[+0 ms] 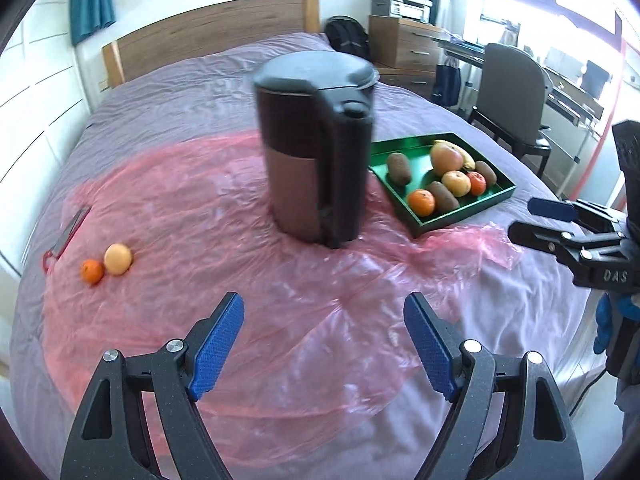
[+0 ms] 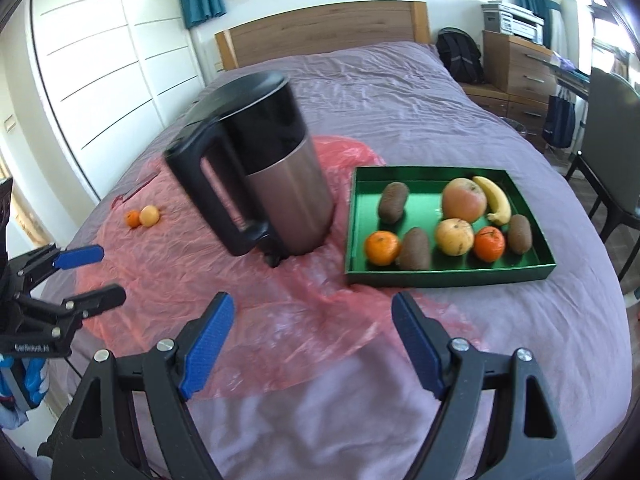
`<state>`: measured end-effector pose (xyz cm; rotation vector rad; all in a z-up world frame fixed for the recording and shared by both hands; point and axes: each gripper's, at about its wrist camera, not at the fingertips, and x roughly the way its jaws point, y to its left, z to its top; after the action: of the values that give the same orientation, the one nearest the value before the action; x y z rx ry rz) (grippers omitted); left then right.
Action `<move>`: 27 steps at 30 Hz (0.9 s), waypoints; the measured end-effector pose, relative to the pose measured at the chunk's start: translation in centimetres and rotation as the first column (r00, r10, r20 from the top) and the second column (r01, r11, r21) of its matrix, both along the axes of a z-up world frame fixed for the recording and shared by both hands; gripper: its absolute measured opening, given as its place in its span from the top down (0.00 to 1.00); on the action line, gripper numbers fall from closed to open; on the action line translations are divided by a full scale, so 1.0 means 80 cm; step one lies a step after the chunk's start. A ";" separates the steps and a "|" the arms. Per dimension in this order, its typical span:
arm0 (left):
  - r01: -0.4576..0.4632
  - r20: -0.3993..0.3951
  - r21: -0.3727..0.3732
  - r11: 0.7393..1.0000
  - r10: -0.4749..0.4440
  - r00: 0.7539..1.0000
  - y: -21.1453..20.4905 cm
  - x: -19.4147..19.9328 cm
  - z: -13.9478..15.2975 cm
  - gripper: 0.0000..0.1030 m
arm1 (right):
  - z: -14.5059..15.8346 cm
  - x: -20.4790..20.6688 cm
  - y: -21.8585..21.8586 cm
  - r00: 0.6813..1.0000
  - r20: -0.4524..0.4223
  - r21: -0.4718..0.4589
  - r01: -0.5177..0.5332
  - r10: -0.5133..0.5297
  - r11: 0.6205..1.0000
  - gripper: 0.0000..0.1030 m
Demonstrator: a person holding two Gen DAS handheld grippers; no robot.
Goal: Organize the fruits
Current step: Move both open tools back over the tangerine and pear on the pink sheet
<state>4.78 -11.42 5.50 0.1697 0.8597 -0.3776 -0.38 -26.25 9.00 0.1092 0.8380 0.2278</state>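
Far left of the left gripper [image 1: 324, 340], both jaws spread and empty, sit a loose tangerine [image 1: 92, 271] and yellow fruit [image 1: 117, 259]. Right gripper [image 2: 312, 338] equally wide. Approach low, skirt kettle [image 1: 316, 148], carry to green tray [image 1: 424, 222].

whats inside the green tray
The green tray holds three kiwis, two tangerines, two apples and a banana. Its floor under the fruit is hidden.

green tray [image 2: 448, 274] of mixed fruit; mandarin [image 1: 92, 271] and pale fruit [image 1: 117, 259] touching, well apart from it
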 end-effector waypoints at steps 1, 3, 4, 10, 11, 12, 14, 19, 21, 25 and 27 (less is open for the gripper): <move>-0.011 0.000 -0.006 1.000 0.011 1.000 0.008 0.000 0.000 0.24 | 0.001 -0.002 0.009 1.000 -0.002 -0.005 -0.018 0.018 1.000 0.01; -0.040 0.006 -0.013 0.999 0.040 0.999 0.029 -0.001 0.002 0.24 | 0.003 -0.007 0.029 0.998 -0.006 -0.014 -0.055 0.055 0.998 0.01; -0.058 0.009 -0.016 0.998 0.059 0.998 0.040 -0.001 0.003 0.24 | 0.005 -0.008 0.039 0.997 -0.008 -0.020 -0.072 0.072 0.997 0.01; -0.168 0.012 -0.051 0.984 0.169 0.986 0.111 0.003 0.003 0.24 | 0.010 -0.010 0.099 0.984 -0.014 -0.038 -0.177 0.176 0.984 0.01; -0.187 0.011 -0.059 0.981 0.188 0.982 0.125 0.003 0.003 0.24 | 0.010 -0.010 0.107 0.982 -0.015 -0.038 -0.187 0.187 0.982 0.01; -0.206 0.009 -0.066 0.976 0.207 0.978 0.140 0.005 0.001 0.24 | 0.010 -0.009 0.117 0.980 -0.017 -0.041 -0.199 0.198 0.979 0.01; -0.238 0.008 -0.074 0.969 0.239 0.971 0.165 0.008 -0.002 0.24 | 0.011 -0.007 0.135 0.975 -0.020 -0.042 -0.220 0.219 0.975 0.01; -0.332 -0.009 -0.103 0.938 0.333 0.943 0.233 0.016 -0.016 0.24 | 0.009 0.001 0.179 0.964 -0.035 -0.056 -0.266 0.264 0.962 0.01; -0.376 -0.020 -0.114 0.920 0.376 0.926 0.261 0.021 -0.023 0.24 | 0.007 0.006 0.197 0.958 -0.043 -0.062 -0.285 0.283 0.957 0.01; -0.457 -0.040 -0.147 0.877 0.456 0.889 0.315 0.030 -0.036 0.24 | -0.003 0.019 0.236 0.946 -0.070 -0.074 -0.321 0.316 0.944 0.01; -0.491 -0.046 -0.163 0.856 0.490 0.870 0.340 0.035 -0.042 0.24 | -0.007 0.025 0.253 0.940 -0.083 -0.080 -0.339 0.332 0.938 0.01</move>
<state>7.59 15.78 2.17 -0.2112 0.8362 0.0325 1.60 -5.98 8.42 -0.1163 0.9317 0.5084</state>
